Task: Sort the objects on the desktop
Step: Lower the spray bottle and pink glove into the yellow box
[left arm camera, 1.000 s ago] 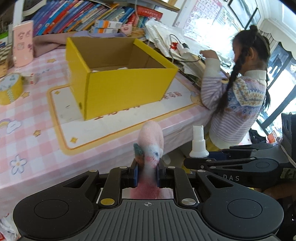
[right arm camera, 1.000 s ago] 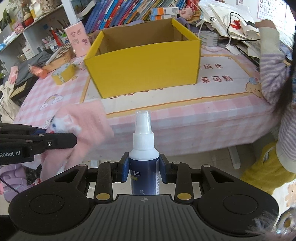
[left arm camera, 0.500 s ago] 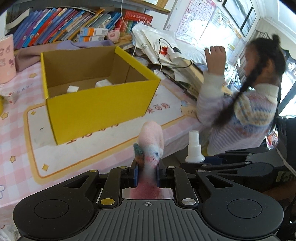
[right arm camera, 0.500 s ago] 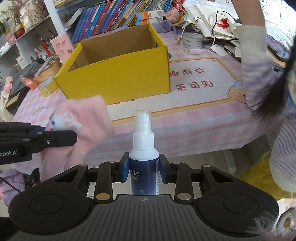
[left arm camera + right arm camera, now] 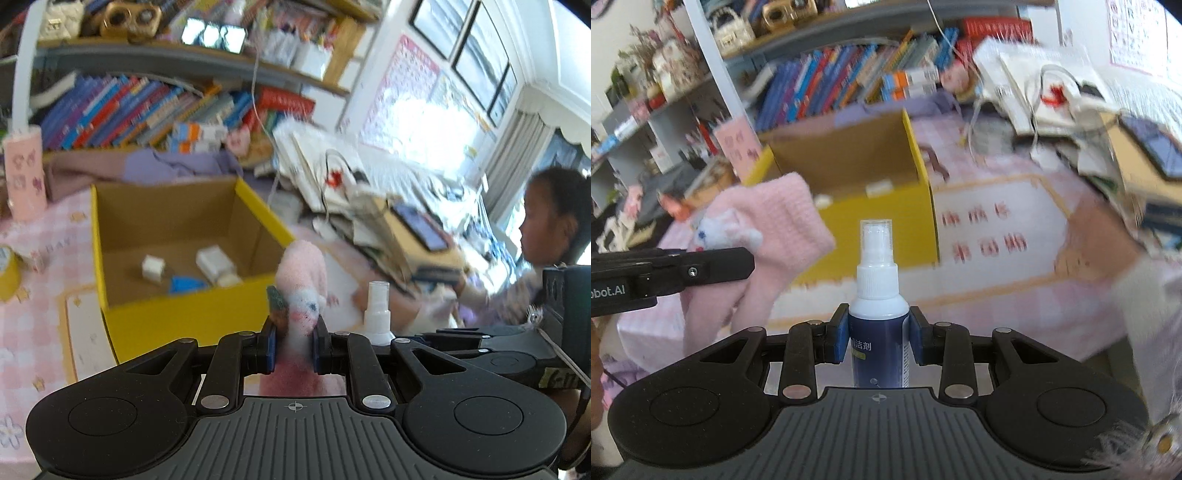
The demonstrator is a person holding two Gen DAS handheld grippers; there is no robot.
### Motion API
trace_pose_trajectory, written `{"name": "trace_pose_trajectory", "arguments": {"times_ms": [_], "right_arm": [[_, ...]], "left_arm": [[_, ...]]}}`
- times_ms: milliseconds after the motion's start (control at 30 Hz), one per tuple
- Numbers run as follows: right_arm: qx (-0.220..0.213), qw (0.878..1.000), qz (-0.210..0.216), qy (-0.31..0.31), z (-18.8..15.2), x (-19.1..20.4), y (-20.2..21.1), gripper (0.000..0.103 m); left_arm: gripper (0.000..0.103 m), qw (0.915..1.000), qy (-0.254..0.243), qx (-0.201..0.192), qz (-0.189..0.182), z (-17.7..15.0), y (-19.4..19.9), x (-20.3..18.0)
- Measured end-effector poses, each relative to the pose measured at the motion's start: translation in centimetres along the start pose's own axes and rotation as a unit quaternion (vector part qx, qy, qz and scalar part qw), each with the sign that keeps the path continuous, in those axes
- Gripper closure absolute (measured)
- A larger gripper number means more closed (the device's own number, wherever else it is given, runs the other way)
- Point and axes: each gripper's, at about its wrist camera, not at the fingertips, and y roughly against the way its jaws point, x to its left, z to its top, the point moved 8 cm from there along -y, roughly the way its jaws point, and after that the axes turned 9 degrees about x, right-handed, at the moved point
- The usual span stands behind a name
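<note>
Pink knitted glove [image 5: 301,273], fuzzy and soft, with a small white animal face sewn on it, is pinched between the blue-padded jaws of the left gripper [image 5: 294,341] and is held upright above them. In the right wrist view the same glove [image 5: 783,218] is seen hanging from the black left gripper arm at the left edge of that view. A dark blue spray bottle [image 5: 878,295] with a white pump head and clear cap is clamped upright between the jaws of the right gripper [image 5: 879,338]; its white nozzle [image 5: 377,314] is also seen just beside the glove in the left wrist view.

Beyond both tools an open yellow cardboard box [image 5: 177,321] is set on a cream desk mat with an orange border [image 5: 997,236], which is laid on the pink checked tablecloth [image 5: 33,332]. Inside the box, small white blocks [image 5: 214,263] and a blue piece [image 5: 184,284] are seen on its brown floor. A roll of yellow tape [image 5: 7,273] is found at the left edge of the tablecloth, and a pink patterned cup [image 5: 24,173] is stood near its far left corner. A row of leaning colourful books [image 5: 147,110] is lined along the far edge. A heap of papers and cables [image 5: 1041,92] is piled at the far right corner, and a child with dark hair [image 5: 550,225] is seated at the right side. Much of the background is blurred.
</note>
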Motion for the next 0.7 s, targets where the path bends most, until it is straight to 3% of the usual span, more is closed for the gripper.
{"name": "trace_pose_trajectory", "arguments": {"times_ms": [400, 533, 700], "right_arm": [[-0.099, 0.992, 0.028, 0.067, 9.9, 2.6, 0.6, 0.073], [-0.109, 0.990, 0.036, 0.082, 12.7, 3.0, -0.8, 0.073], [-0.087, 0.990, 0.036, 0.103, 14.5, 3.2, -4.6, 0.073]], "left_arm": [[0.086, 0.9933, -0.012, -0.095, 0.065, 7.2, 1.5, 3.2], [0.086, 0.9913, -0.003, -0.100, 0.086, 8.8, 0.5, 5.1], [0.086, 0.9899, 0.008, -0.082, 0.115, 9.0, -2.4, 7.1]]}}
